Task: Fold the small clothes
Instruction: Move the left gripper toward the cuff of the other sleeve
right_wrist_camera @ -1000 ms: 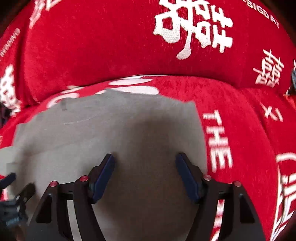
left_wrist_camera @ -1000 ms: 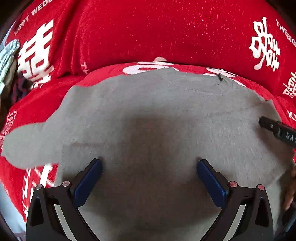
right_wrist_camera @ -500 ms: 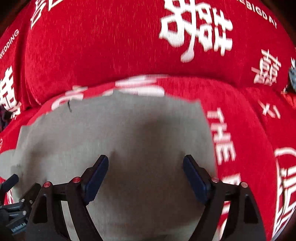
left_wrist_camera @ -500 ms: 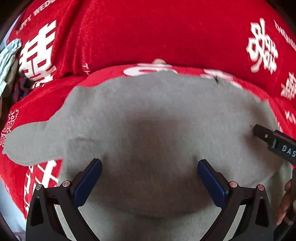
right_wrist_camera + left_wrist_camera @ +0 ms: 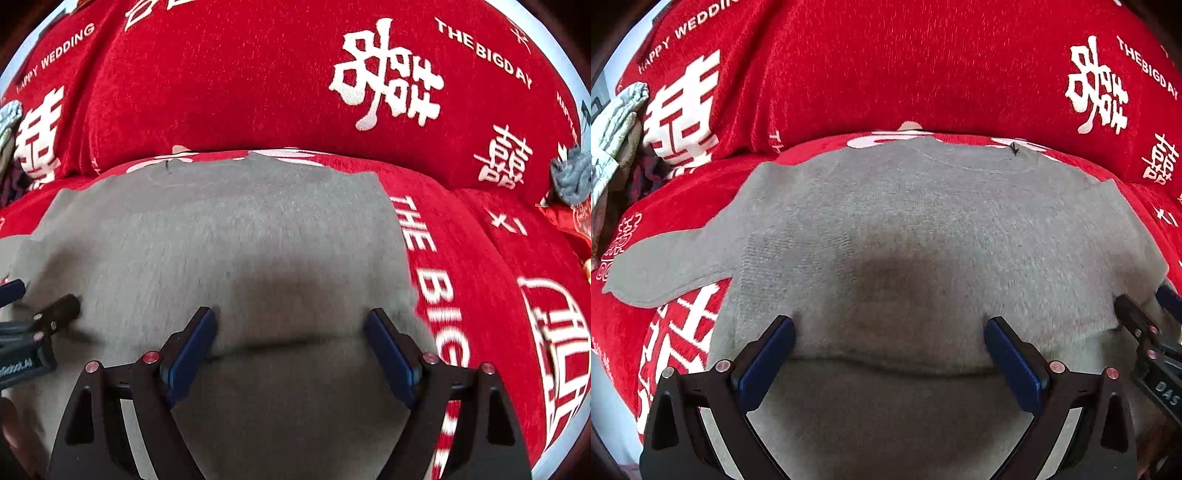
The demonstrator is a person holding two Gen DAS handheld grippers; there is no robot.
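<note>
My left tool (image 5: 889, 341) has its blue pads spread wide, holding nothing, over the lower middle of the grey knitted sweater (image 5: 923, 229), which lies flat on the red sofa cover with white wedding lettering (image 5: 886, 62). One sleeve reaches toward the left edge of the frame. My right tool (image 5: 290, 332) is just as wide apart and empty-handed above the sweater's right part, low in its view. A fold line crosses between each pair of pads
</note>
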